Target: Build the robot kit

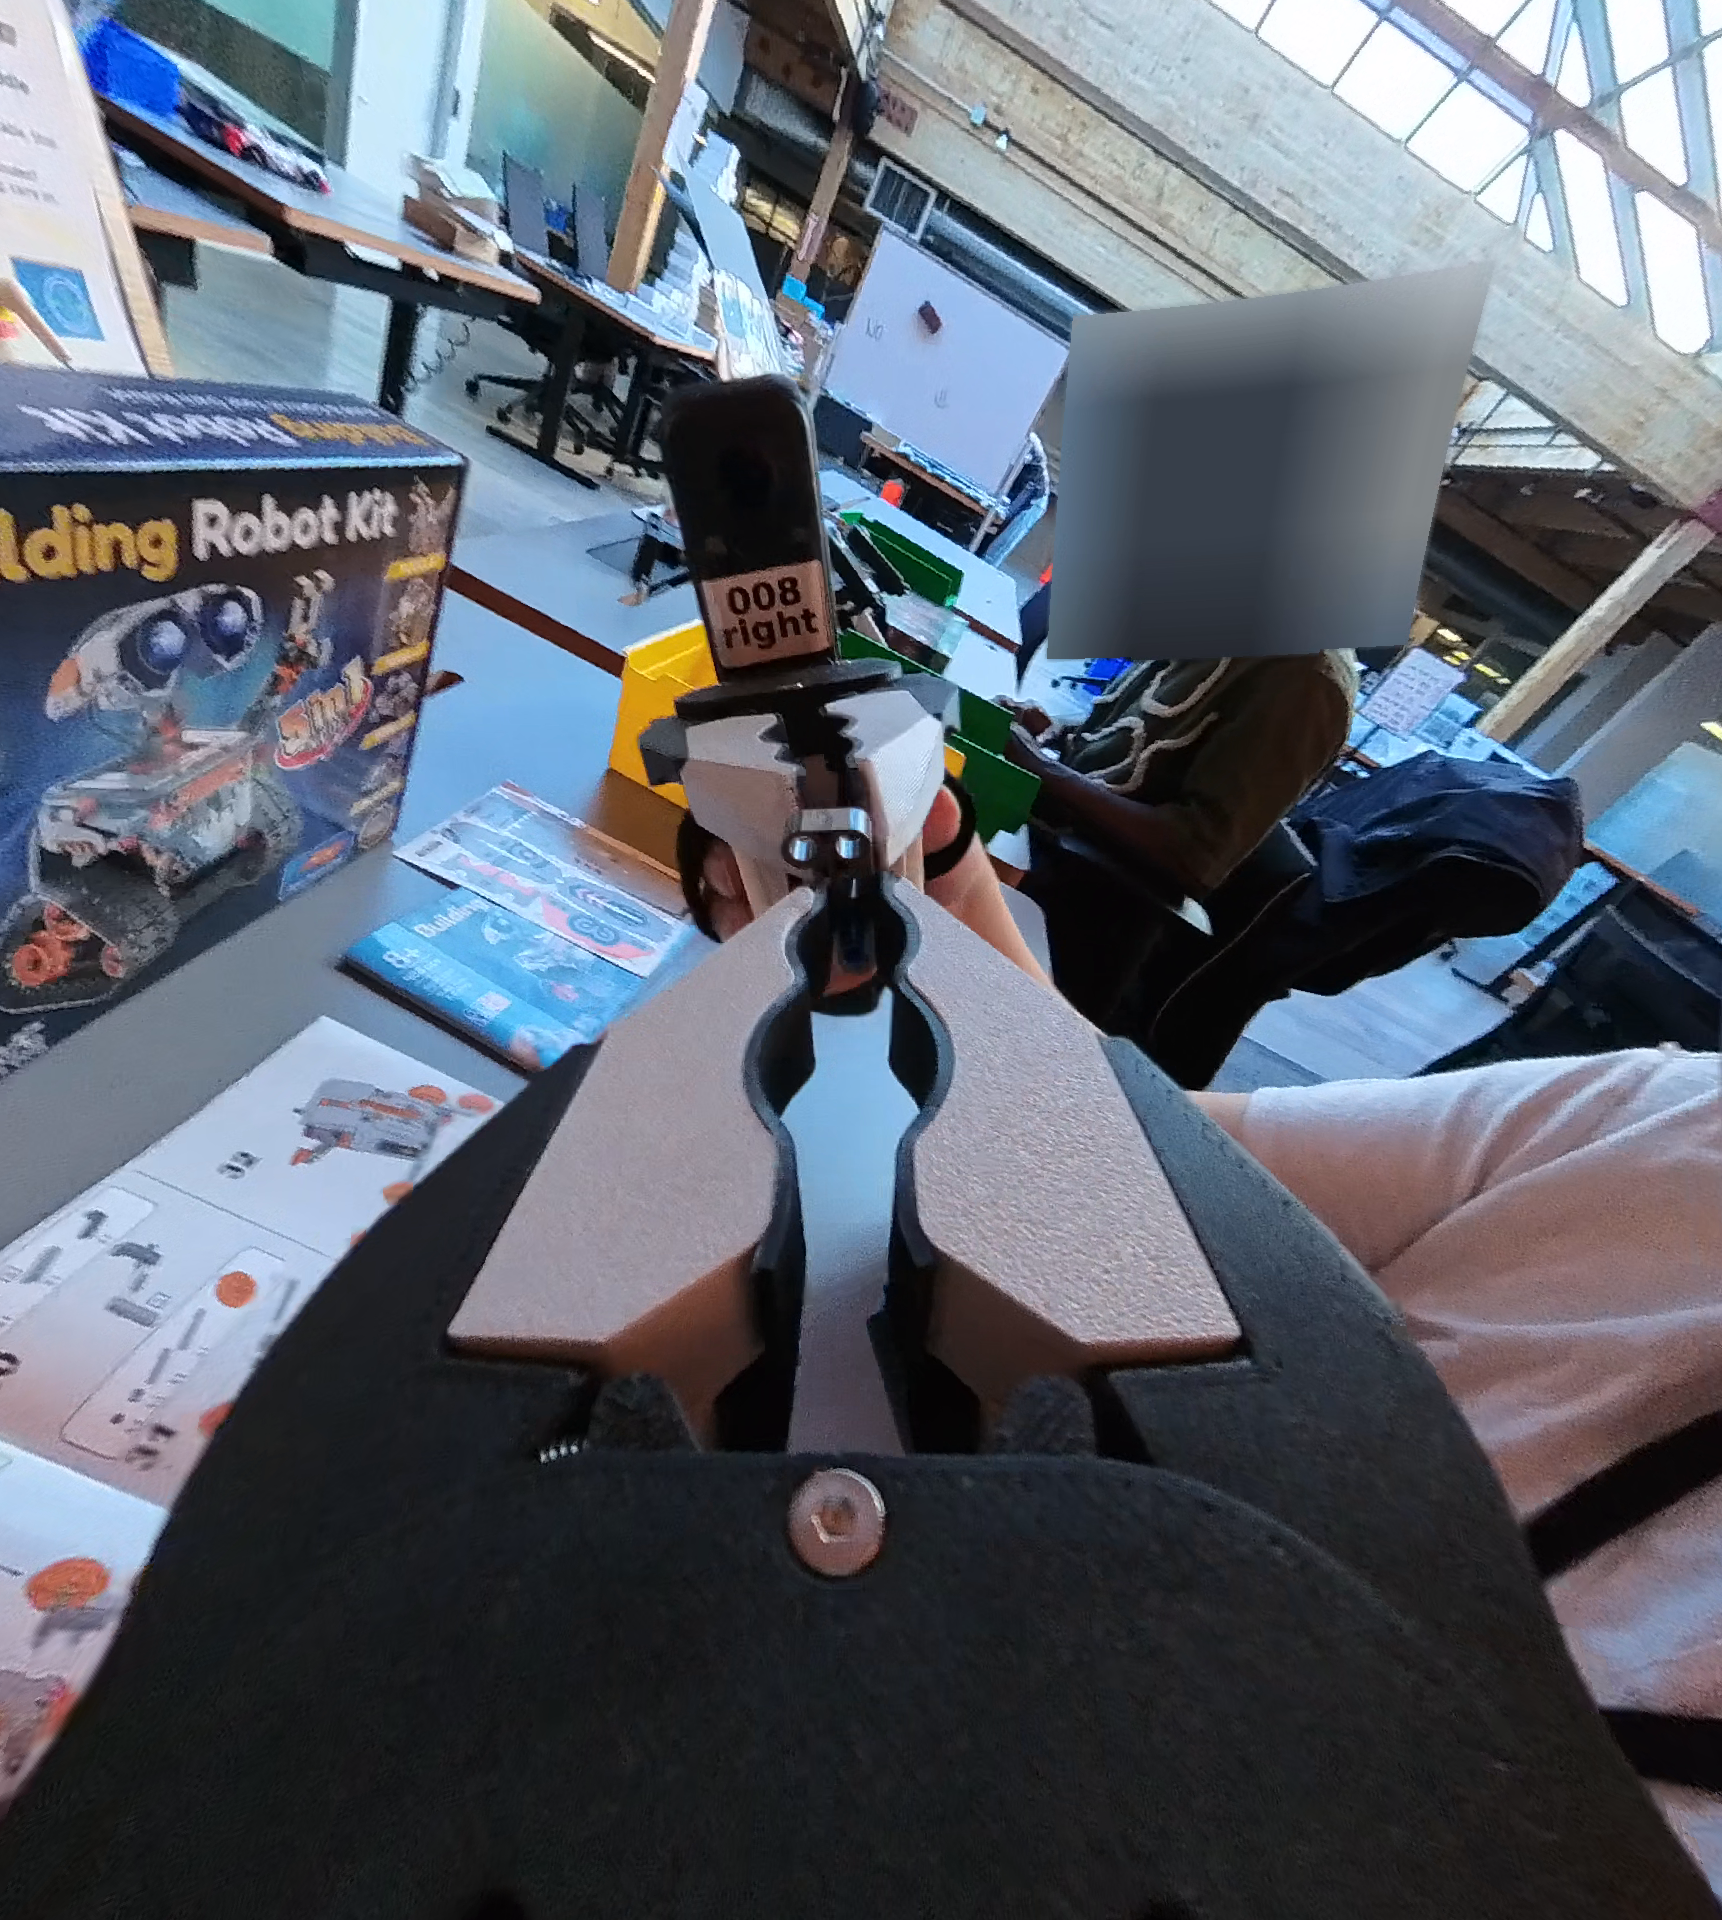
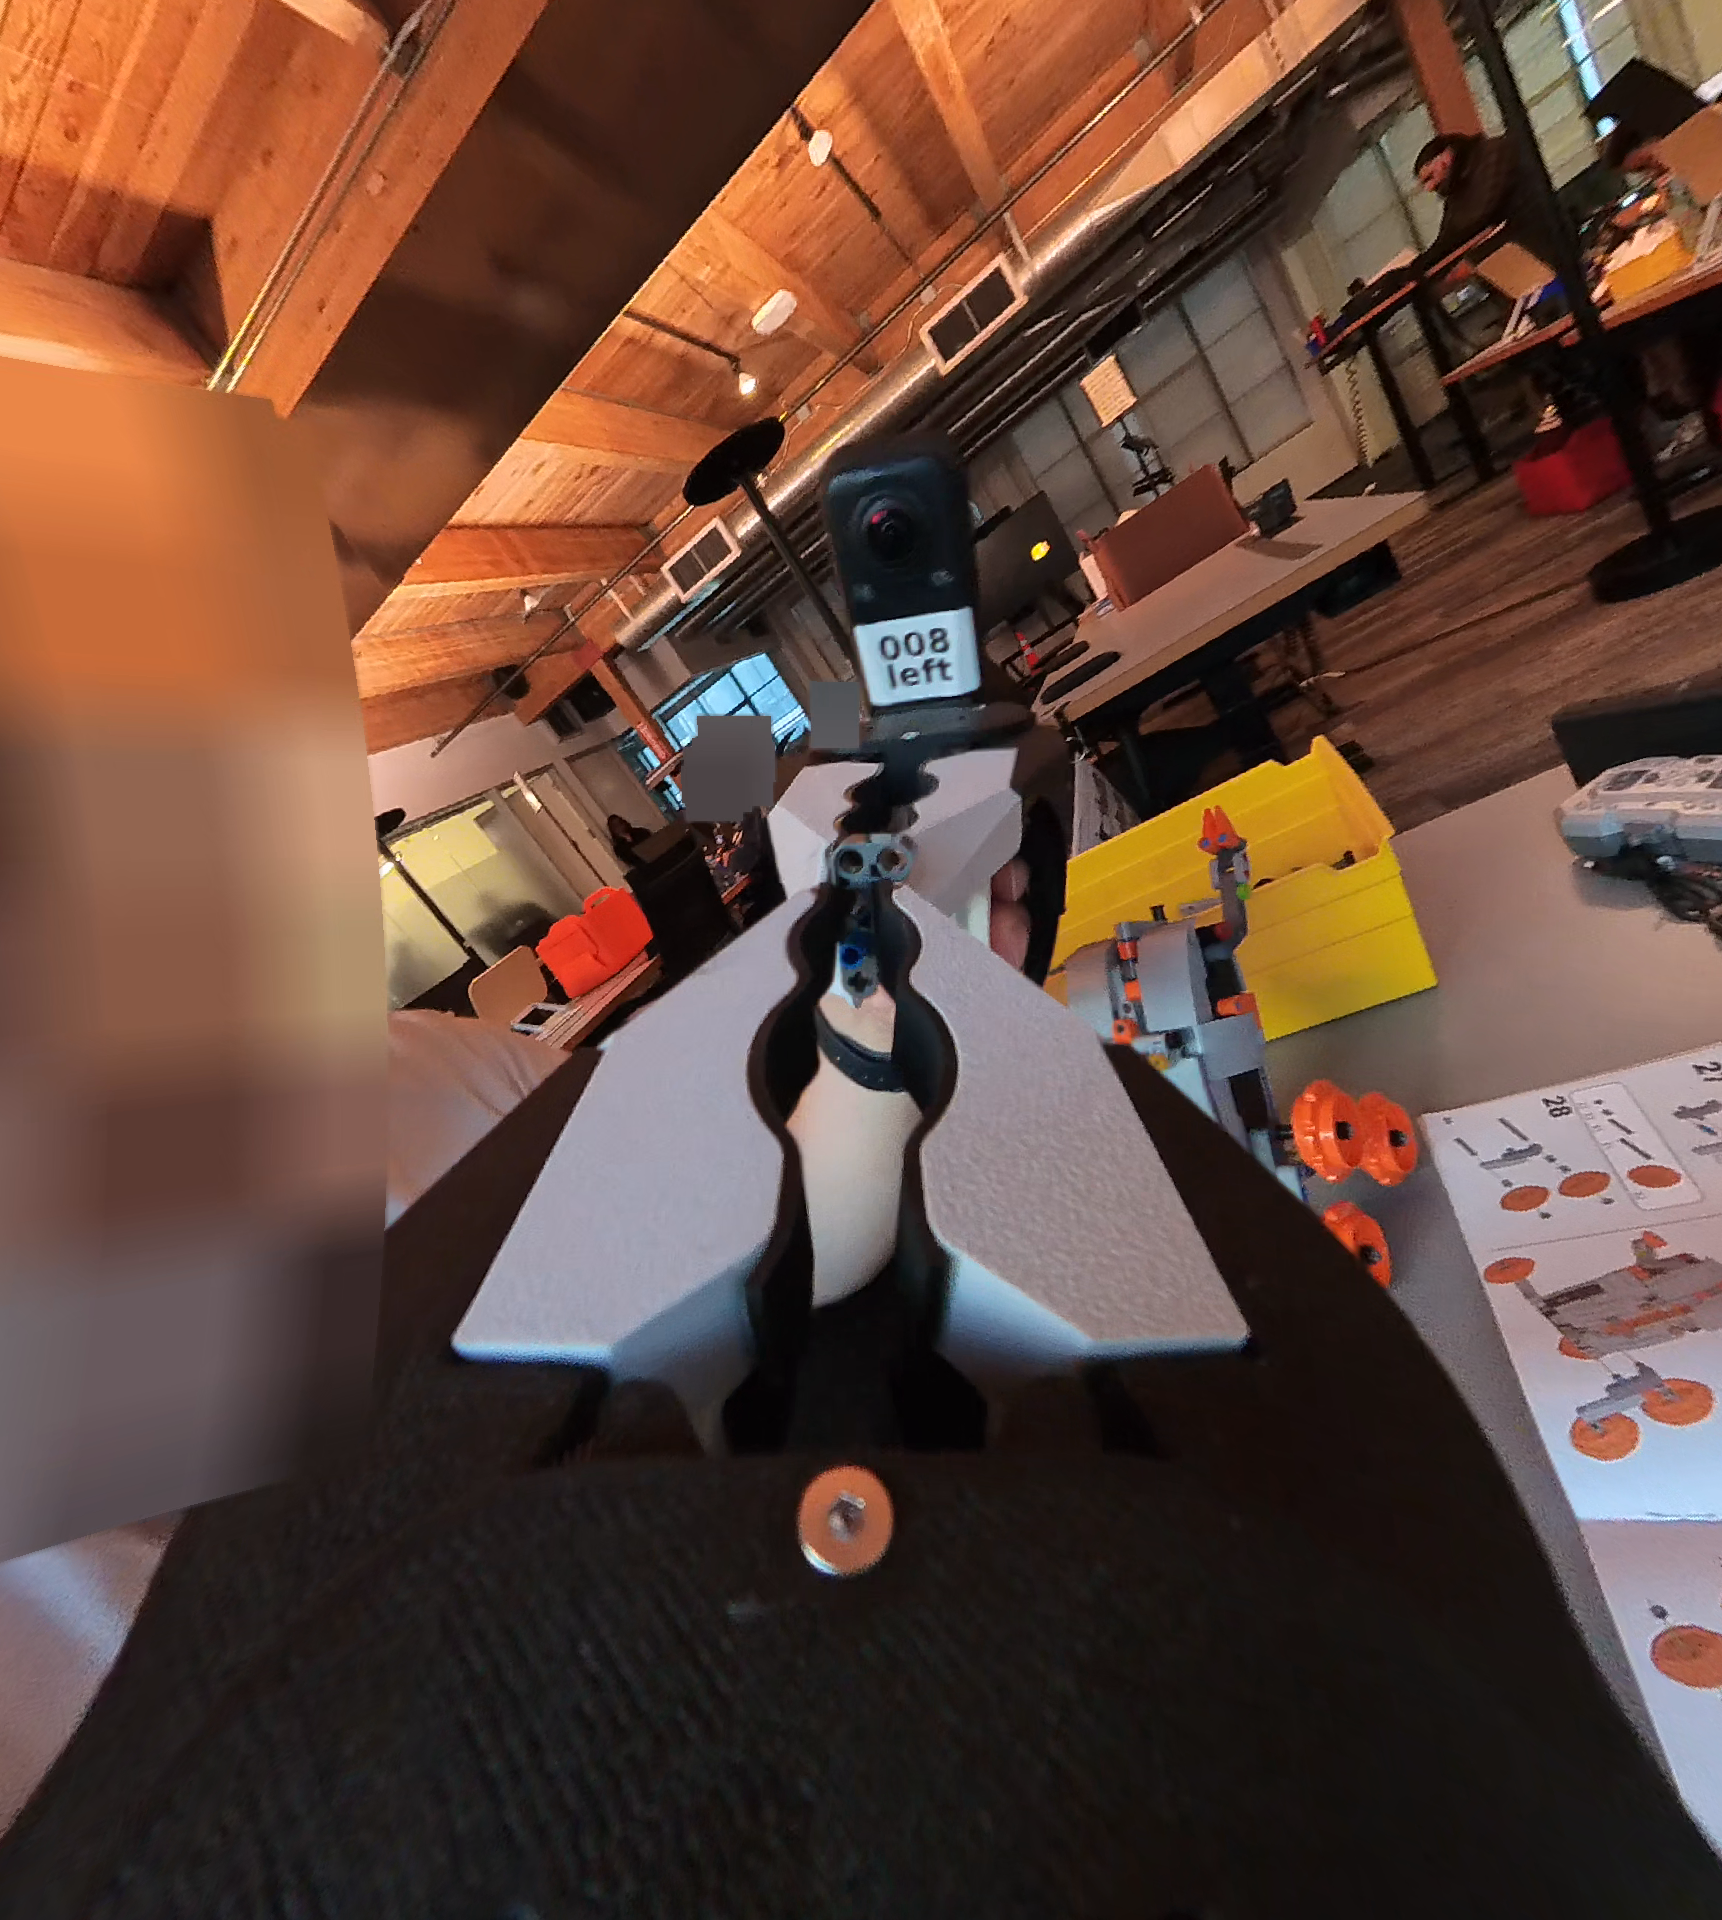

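Observation:
My two grippers meet tip to tip above the grey table (image 1: 524, 665). My left gripper (image 1: 841, 896) is shut on a small dark building-piece stack with a blue pin (image 1: 849, 940). A grey two-hole connector (image 1: 829, 837) tops the stack, right at the fingertips of the right gripper facing it. In the right wrist view my right gripper (image 2: 862, 896) is shut on the same stack with its blue pin (image 2: 849, 954), and the grey connector (image 2: 873, 858) sits at the far gripper's tips. A hand shows behind each far gripper.
A robot kit box (image 1: 161, 675) stands at left, with an open instruction booklet (image 1: 161, 1247) and leaflets (image 1: 524, 914) on the table. The right wrist view shows a partly built model (image 2: 1179, 997), orange wheels (image 2: 1345, 1132), a yellow bin (image 2: 1252, 883), a grey hub (image 2: 1688, 800). A person (image 1: 1179, 779) sits opposite.

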`<state>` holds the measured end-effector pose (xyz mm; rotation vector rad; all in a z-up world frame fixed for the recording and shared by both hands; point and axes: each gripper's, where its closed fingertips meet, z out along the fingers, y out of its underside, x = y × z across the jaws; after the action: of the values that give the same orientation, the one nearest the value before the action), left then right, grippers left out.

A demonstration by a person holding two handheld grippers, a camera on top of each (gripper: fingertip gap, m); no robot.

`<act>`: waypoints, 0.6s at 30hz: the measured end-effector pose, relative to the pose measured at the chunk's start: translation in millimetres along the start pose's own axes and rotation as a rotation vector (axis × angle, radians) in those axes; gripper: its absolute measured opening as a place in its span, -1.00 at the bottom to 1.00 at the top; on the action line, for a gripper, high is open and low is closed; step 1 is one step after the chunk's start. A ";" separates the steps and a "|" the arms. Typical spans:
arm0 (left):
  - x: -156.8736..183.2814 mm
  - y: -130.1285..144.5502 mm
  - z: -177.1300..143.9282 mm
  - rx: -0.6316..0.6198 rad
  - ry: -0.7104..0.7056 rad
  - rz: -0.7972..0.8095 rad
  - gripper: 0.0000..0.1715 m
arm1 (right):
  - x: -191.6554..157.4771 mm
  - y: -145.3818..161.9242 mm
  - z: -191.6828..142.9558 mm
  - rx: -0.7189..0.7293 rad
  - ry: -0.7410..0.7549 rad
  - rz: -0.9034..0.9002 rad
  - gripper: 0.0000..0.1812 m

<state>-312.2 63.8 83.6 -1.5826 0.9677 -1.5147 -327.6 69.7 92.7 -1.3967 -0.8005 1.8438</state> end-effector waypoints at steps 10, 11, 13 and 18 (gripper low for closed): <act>-13.6 9.3 -0.1 -0.058 -0.086 -0.009 -0.94 | 15.1 6.3 -1.2 -0.017 0.039 0.069 -0.94; -14.2 10.3 -0.1 -0.067 -0.093 -0.002 -0.94 | 15.7 7.4 -1.5 -0.022 0.031 0.082 -0.94; -14.5 9.6 0.3 -0.063 -0.100 0.013 -0.93 | 15.7 6.6 -1.9 -0.013 0.016 0.090 -0.94; -15.7 10.6 1.3 -0.067 -0.106 0.036 -0.91 | 16.8 -3.4 -7.1 0.052 0.000 0.100 -0.95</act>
<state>-311.7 73.0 67.0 -1.6669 0.9908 -1.3724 -323.5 85.8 84.4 -1.4268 -0.6894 1.9265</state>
